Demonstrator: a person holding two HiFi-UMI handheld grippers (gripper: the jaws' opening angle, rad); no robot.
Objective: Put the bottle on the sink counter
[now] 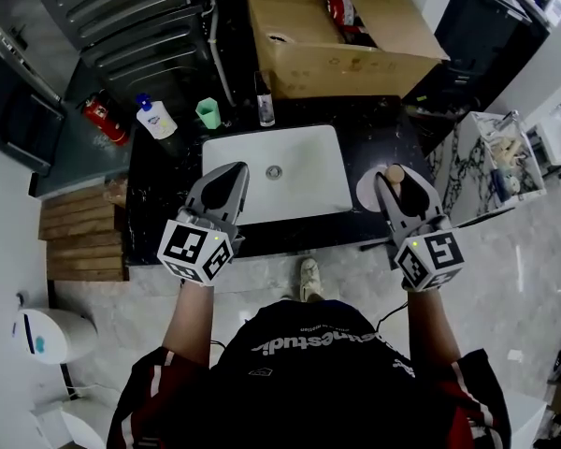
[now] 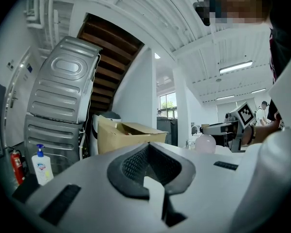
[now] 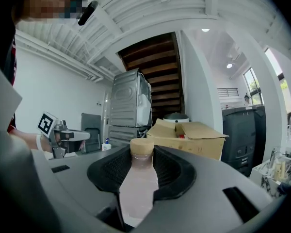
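The bottle [image 1: 374,195] is pale pink with a tan cap [image 3: 142,147]. It stands upright between the jaws of my right gripper [image 1: 398,181], which is shut on it. The bottle is over the black sink counter [image 1: 168,204], just right of the white sink basin [image 1: 304,204]. In the right gripper view its body [image 3: 138,186] fills the gap between the black pads [image 3: 177,171]. My left gripper [image 1: 226,172] hovers at the basin's left front corner, shut and holding nothing. From the left gripper view, the bottle [image 2: 205,143] shows far right.
An open cardboard box [image 1: 337,36] sits behind the counter. A soap dispenser [image 1: 156,118], a green cup [image 1: 208,113] and a faucet [image 1: 265,101] stand along the back. A red fire extinguisher [image 1: 106,122] and wooden pallet [image 1: 79,237] lie left. A marbled rack [image 1: 491,166] stands right.
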